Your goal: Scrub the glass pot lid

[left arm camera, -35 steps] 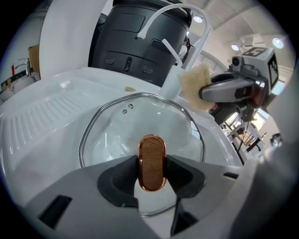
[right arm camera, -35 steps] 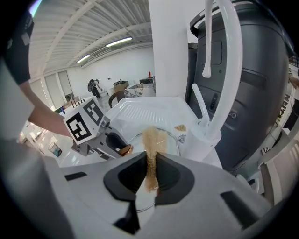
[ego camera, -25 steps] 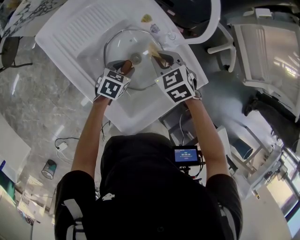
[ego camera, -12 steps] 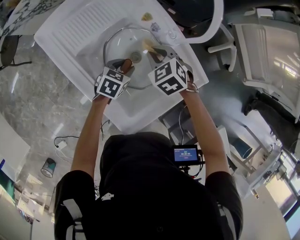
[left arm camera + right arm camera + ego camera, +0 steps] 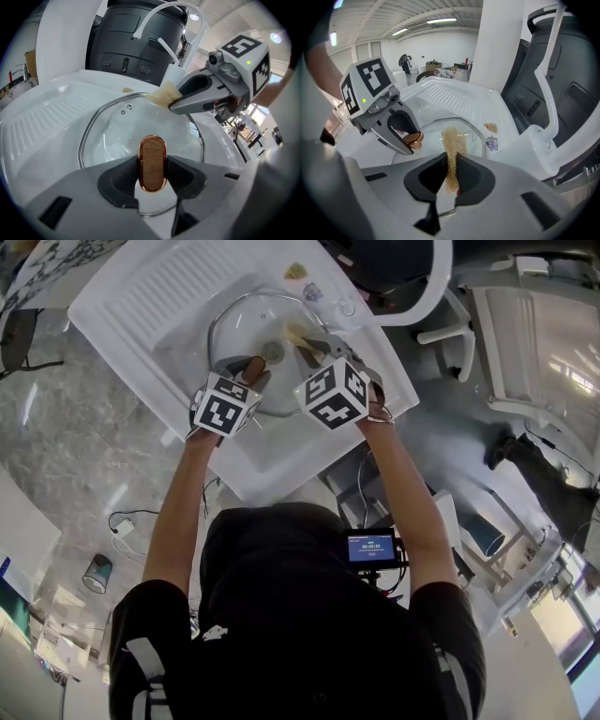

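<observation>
Far left of the white sink is just the ribbed drainboard, nothing on it. The glass pot lid sits in the basin, knob side up toward the person; whether it is flat or slightly tipped can't be told. The left gripper comes in from the near side, angled down, with its jaws clamped on the wood-faced, copper-rimmed knob. The pads press on both sides of the knob, and the jaws stand fairly wide only because the knob is thick. This grip likely serves as an anchor, so the lid doesn't spin or slide on the slick basin while it is rubbed. To the right, the right gripper also points steeply down. Its jaws are closed on a thin tan scrub pad, pinched edge-on so that most of the pad sticks out ahead of the tips. The free end of the pad meets the glass on the far right part of the lid, near the metal rim. Contact looks real in the left gripper view, though how hard it presses can't be judged. Holding the pad by its tail keeps the hard jaws off the glass. A small sticker lies on the sink ledge past the lid. At the far right the white faucet arches over, with no water visible. Scrubbing looks to be under way.
</observation>
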